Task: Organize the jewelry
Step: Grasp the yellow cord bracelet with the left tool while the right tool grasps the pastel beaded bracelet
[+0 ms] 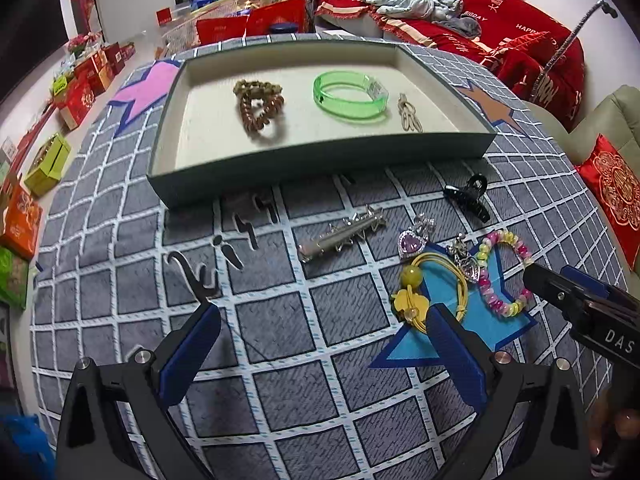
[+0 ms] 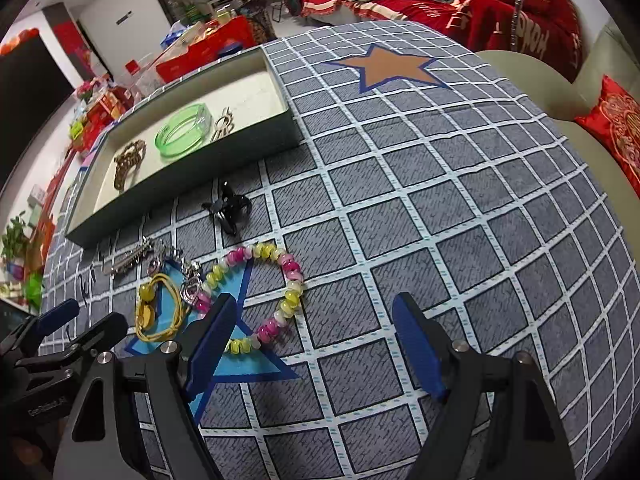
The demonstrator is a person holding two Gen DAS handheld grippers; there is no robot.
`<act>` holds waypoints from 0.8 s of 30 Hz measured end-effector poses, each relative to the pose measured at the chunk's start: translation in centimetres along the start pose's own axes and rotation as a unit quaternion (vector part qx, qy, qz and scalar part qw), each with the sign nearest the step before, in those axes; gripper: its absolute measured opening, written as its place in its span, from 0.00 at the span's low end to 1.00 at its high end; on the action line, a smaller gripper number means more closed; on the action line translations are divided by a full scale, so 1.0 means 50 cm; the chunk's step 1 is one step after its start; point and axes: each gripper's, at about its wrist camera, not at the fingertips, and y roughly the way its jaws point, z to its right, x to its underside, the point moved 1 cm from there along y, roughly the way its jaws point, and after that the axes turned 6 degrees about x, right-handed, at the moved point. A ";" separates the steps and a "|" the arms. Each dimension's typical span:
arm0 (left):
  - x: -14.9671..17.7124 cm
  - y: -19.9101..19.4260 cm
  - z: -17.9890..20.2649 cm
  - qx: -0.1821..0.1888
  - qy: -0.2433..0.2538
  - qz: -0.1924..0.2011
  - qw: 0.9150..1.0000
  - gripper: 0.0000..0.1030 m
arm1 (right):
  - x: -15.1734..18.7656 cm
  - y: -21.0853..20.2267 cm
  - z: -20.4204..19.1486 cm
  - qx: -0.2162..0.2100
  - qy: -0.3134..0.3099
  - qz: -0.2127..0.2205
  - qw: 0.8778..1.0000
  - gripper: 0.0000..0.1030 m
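A shallow green tray [image 1: 320, 164] [image 2: 192, 184] holds a brown bead bracelet [image 1: 258, 106] [image 2: 128, 162], a green bangle [image 1: 350, 96] [image 2: 182, 130] and a small silver piece [image 1: 409, 114]. In front of it on the cloth lie a silver hair clip [image 1: 344, 234], a black claw clip [image 1: 468, 196] [image 2: 228, 206], a purple heart pendant [image 1: 412, 242], a yellow hair tie [image 1: 432, 292] [image 2: 156, 308] and a pink-yellow bead bracelet [image 1: 504, 276] [image 2: 264, 292]. My left gripper [image 1: 324, 320] is open and empty above the cloth. My right gripper [image 2: 316, 316] is open and empty, its left finger beside the bead bracelet.
A grey grid-pattern cloth [image 2: 440, 200] with star patches covers the round table. Red cushions and bedding [image 1: 460, 12] lie behind it. Boxes [image 1: 48, 160] line the floor at left. The right gripper's body [image 1: 580, 304] shows at the right of the left wrist view.
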 end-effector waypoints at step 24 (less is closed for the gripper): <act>0.001 0.023 0.076 -0.007 0.076 0.001 0.997 0.71 | 0.002 0.006 -0.065 0.031 -0.118 -0.005 0.992 0.29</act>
